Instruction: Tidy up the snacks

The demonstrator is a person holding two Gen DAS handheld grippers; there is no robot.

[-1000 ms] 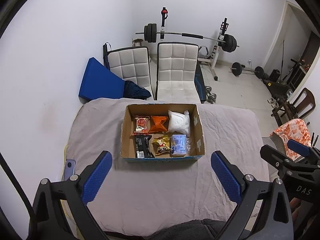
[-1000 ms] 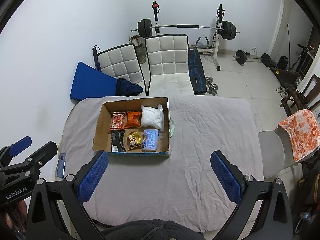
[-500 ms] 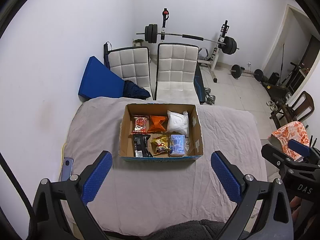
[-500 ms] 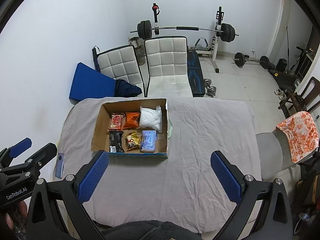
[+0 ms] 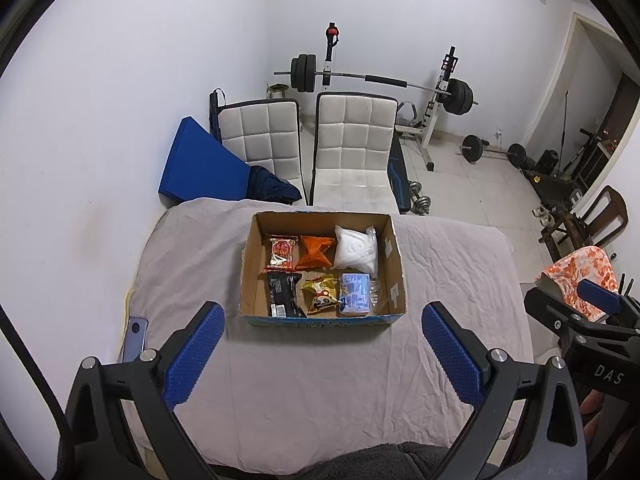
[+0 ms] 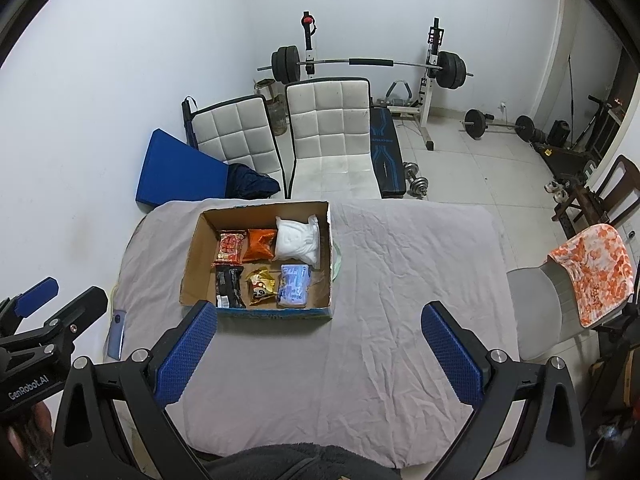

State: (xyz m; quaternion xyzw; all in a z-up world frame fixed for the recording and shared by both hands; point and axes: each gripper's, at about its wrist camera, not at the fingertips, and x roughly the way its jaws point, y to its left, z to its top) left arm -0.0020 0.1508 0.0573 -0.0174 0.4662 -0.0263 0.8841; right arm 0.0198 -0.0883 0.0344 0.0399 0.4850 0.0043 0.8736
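A cardboard box [image 5: 396, 264] [image 6: 192, 260] stands on a table under a grey cloth [image 5: 320, 380] [image 6: 400, 280]. Inside it lie a red packet [image 5: 282, 253], an orange packet [image 5: 316, 252], a white bag [image 5: 356, 249], a black packet [image 5: 282, 294], a yellow packet [image 5: 322, 294] and a blue packet [image 5: 354, 294]. My left gripper [image 5: 322, 354] hovers open, high above the near part of the table, nothing between its fingers. My right gripper [image 6: 320, 354] is open too, held to the right of the box, with nothing in it.
A phone [image 5: 134, 338] lies at the table's left edge. Two white chairs [image 5: 352, 152] and a blue pad [image 5: 200, 168] stand behind the table. A weight bench with barbell [image 5: 380, 80] is at the back; a grey chair with an orange cloth [image 6: 592, 276] at right.
Both grippers have drawn back and up from the table, so the box looks a little smaller and farther. Both stay open and the snacks have not moved.
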